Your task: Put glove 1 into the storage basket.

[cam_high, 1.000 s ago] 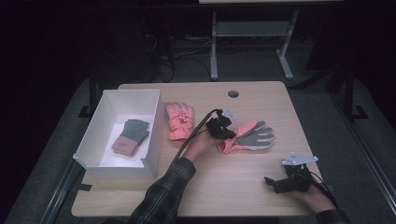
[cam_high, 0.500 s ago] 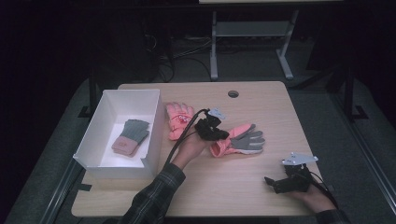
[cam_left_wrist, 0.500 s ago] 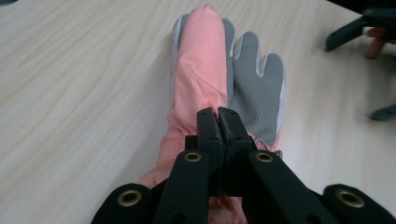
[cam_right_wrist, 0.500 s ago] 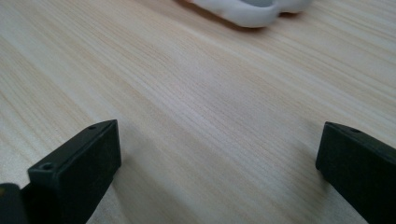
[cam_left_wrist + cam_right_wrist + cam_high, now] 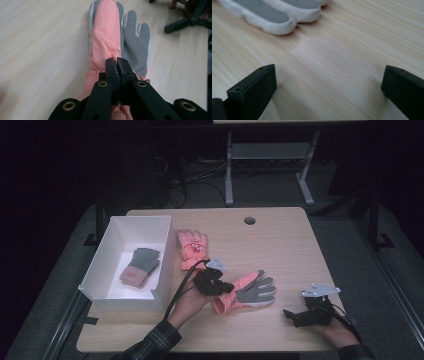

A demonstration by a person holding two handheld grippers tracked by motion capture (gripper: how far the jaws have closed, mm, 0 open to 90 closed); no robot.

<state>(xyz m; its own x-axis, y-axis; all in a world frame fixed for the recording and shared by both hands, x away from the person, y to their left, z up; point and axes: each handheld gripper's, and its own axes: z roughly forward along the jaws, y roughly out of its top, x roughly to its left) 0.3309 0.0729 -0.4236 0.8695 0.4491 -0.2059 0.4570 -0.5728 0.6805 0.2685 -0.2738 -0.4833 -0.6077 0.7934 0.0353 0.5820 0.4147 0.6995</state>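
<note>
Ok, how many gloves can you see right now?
3. A grey-and-pink glove in the white box, a pink glove beside it on the table, and a pink-and-grey glove pinched by the left hand-held gripper.

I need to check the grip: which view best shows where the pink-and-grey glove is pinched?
The left gripper view: shut jaws pinch the pink-and-grey glove at its cuff. The high view shows it small; the right gripper view, just fingertips.

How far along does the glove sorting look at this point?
Done: one grey and pink glove lies inside the white box. In hand: the left gripper is shut on the cuff of the pink and grey glove. Left: the pink glove beside the box; the right gripper rests open on the table.
</note>
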